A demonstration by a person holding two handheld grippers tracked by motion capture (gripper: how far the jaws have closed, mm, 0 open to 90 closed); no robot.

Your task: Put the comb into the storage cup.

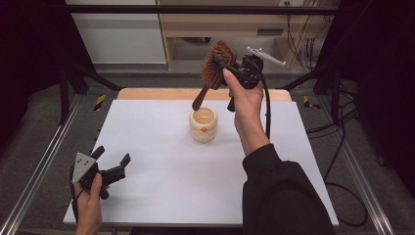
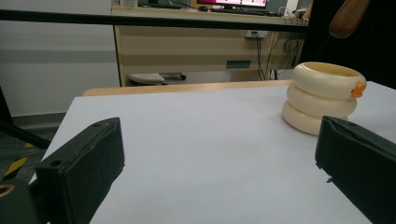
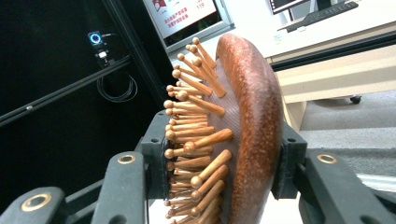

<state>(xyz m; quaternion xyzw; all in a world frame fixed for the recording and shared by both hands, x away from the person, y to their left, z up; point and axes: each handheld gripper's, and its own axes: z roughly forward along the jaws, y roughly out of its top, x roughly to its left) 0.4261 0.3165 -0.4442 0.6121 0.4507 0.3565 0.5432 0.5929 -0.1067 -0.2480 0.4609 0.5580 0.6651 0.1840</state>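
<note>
A brown wooden hairbrush (image 1: 214, 68) hangs in the air above the table, handle pointing down toward a cream ribbed cup (image 1: 203, 125). My right gripper (image 1: 221, 66) is shut on the brush head. In the right gripper view the hairbrush (image 3: 247, 126) stands between the two jaws, its wooden pins facing left. The handle tip hovers just above the cup's far left rim. My left gripper (image 1: 111, 159) rests open at the table's front left with nothing between its fingers. In the left gripper view the cup (image 2: 322, 95) stands ahead to the right, with the brush handle tip (image 2: 348, 18) above it.
The white table top (image 1: 161, 171) spreads between the two hands, with a wooden strip (image 1: 147, 94) along its far edge. Metal rails run down both sides. A desk and cables stand beyond the table.
</note>
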